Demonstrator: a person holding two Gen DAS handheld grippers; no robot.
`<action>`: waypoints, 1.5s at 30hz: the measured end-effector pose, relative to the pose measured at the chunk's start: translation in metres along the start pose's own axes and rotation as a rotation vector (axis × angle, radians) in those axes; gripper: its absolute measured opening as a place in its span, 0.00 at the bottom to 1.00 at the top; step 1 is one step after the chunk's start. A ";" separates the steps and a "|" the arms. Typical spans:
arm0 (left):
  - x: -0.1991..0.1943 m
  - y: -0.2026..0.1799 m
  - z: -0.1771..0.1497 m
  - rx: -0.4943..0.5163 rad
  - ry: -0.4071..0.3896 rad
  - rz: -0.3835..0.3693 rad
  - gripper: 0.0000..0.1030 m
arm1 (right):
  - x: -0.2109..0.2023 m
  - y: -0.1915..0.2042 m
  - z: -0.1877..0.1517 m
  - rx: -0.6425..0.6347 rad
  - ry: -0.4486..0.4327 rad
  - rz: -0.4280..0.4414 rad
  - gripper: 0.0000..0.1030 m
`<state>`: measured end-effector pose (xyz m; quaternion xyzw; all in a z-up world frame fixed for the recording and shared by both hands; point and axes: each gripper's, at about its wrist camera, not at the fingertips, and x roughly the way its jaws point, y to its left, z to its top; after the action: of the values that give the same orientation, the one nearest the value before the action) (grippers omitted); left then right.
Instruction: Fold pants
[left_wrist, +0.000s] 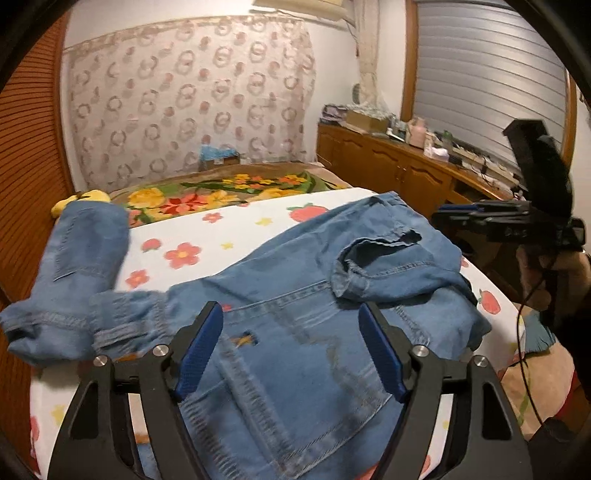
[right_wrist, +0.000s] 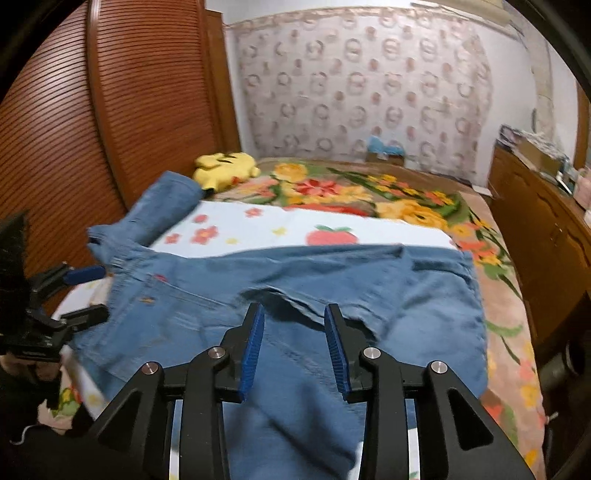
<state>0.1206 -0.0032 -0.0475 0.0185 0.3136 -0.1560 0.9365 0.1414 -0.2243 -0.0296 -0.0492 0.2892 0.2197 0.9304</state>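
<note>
**Mia:** What did the left wrist camera show?

**Tom:** One pair of blue jeans (left_wrist: 295, 280) lay spread on the bed (left_wrist: 207, 236), on a white sheet with flowers and strawberries. One leg went off to the left. The other leg was bent back over the middle, and its open hem sat near the top. The left gripper (left_wrist: 291, 332) hung just over the jeans with its jaws wide apart. Nothing was between the blue pads. The right gripper (left_wrist: 476, 221) was off to the right side, held in a hand.

**Mia:** How would the jeans handle?

**Tom:** They looked soft and floppy, but thick and a bit heavy for cloth. They would probably sag and bend if lifted by one spot. A good place to pinch looked like a hem or the waistband, where the cloth was doubled and stitched.

**Mia:** And the right wrist camera?

**Tom:** The same one pair of jeans (right_wrist: 332, 288) lay across the bed (right_wrist: 369, 225). The right gripper (right_wrist: 295, 343) was above the folded leg, its jaws partly apart and holding nothing. The left gripper (right_wrist: 86, 291) showed at the left edge, by the waistband. One yellow soft toy (right_wrist: 225, 166) sat at the far end. So there were two grippers, one pair of jeans and one toy.
</note>
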 end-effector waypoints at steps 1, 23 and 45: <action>0.004 -0.003 0.004 0.004 0.005 -0.012 0.72 | 0.005 0.001 0.003 0.006 0.006 -0.009 0.36; 0.104 -0.049 0.022 0.071 0.265 -0.114 0.21 | 0.062 0.016 0.042 0.111 0.130 0.007 0.42; -0.043 -0.026 0.016 0.048 -0.039 -0.100 0.09 | -0.008 0.062 0.062 -0.049 -0.106 0.172 0.17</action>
<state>0.0901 -0.0179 -0.0075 0.0222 0.2921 -0.2104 0.9327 0.1405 -0.1580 0.0278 -0.0352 0.2375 0.3081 0.9206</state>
